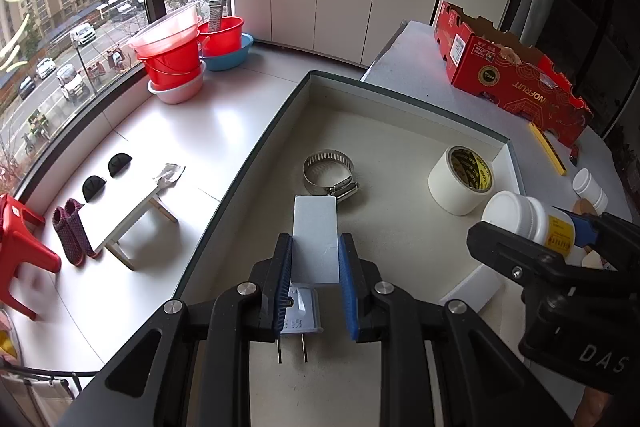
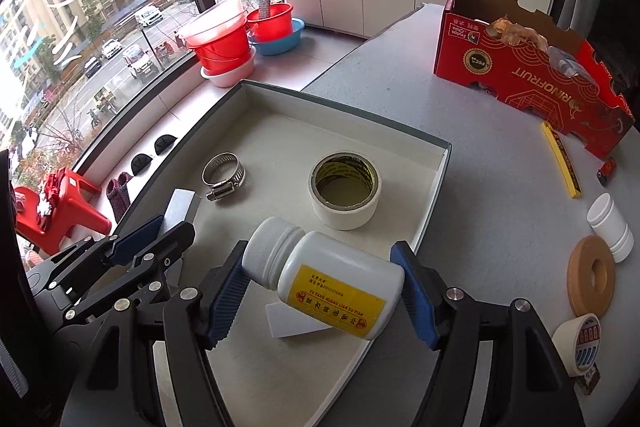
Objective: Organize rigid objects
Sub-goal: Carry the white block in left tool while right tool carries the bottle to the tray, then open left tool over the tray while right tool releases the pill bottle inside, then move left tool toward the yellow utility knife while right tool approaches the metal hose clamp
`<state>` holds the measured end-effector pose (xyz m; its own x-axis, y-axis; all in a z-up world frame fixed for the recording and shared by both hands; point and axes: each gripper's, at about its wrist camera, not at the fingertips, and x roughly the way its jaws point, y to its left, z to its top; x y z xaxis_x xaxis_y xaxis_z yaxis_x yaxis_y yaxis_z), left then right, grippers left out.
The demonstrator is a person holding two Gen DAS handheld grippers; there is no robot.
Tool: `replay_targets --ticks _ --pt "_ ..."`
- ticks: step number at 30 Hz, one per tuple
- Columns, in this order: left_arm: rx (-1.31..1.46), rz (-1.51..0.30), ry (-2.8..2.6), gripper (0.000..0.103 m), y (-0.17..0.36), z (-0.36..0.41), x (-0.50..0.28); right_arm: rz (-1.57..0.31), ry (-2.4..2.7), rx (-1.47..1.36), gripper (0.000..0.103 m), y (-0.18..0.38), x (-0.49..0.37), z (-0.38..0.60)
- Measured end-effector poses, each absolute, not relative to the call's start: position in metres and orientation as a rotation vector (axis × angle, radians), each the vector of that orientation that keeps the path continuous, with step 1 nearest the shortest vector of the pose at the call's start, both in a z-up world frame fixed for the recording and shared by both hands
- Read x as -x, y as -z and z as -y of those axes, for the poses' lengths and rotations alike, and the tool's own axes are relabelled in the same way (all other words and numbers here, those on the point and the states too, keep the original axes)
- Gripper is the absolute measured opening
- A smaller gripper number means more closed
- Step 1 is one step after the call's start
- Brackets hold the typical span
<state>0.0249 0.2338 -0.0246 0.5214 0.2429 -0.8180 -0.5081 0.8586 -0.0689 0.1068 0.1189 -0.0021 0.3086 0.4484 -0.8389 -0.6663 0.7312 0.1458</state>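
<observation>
Hose clamp (image 2: 223, 175), tape roll (image 2: 346, 195) already in tray (image 2: 434, 187). Left tongs (image 1: 314, 275) grip charger (image 1: 315, 239), right tongs (image 2: 320, 291) grip pill bottle (image 2: 336, 279); small bottle (image 2: 610, 227), rings remain at counter's right edge.

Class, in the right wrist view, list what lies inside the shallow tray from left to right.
Metal hose clamp → white tape roll with dark printed core → white pill bottle with yellow label, held in the right tongs.

White bottle (image 2: 332, 283) with yellow label, on its side; grey plug block (image 1: 315, 241); clamp (image 1: 330, 171) and tape (image 1: 460, 183) in tray (image 1: 400, 99).
</observation>
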Motion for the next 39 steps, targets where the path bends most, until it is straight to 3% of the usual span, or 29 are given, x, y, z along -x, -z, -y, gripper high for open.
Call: replay_targets --ticks 7,9,10,11,12,15,16,21,23,39 --pt "0.3 -0.917 -0.456 0.028 0.025 -0.23 -0.025 -1.036 -0.769 0.229 0.071 0.005 -0.107 -0.12" --pt "0.305 -0.916 -0.448 0.054 0.024 -0.229 -0.025 -1.039 -0.774 0.221 0.071 0.005 -0.108 -0.119" --pt "0.308 -0.912 -0.454 0.077 0.024 -0.229 -0.024 -1.036 -0.775 0.219 0.072 0.004 -0.108 -0.118" --pt "0.311 -0.897 -0.459 0.083 0.023 -0.229 -0.022 -1.034 -0.777 0.217 0.079 0.003 -0.107 -0.117" --pt "0.313 -0.889 -0.457 0.083 0.022 -0.228 -0.021 -1.027 -0.777 0.212 0.093 0.001 -0.107 -0.116" --pt "0.319 -0.909 -0.456 0.091 0.022 -0.227 -0.021 -0.996 -0.782 0.198 0.097 -0.005 -0.105 -0.111" --pt "0.323 -0.911 -0.458 0.101 0.022 -0.228 -0.021 -0.998 -0.784 0.201 0.097 -0.006 -0.105 -0.111" --pt "0.361 -0.872 -0.463 0.103 0.015 -0.23 -0.011 -1.025 -0.793 0.168 0.097 -0.011 -0.102 -0.102" --pt "0.376 -0.866 -0.469 0.103 0.013 -0.231 -0.006 -1.03 -0.806 0.137 0.102 -0.013 -0.101 -0.097" --pt "0.319 -0.881 -0.471 0.103 -0.003 -0.205 0.01 -1.016 -0.856 0.01 0.102 -0.034 -0.078 -0.067"
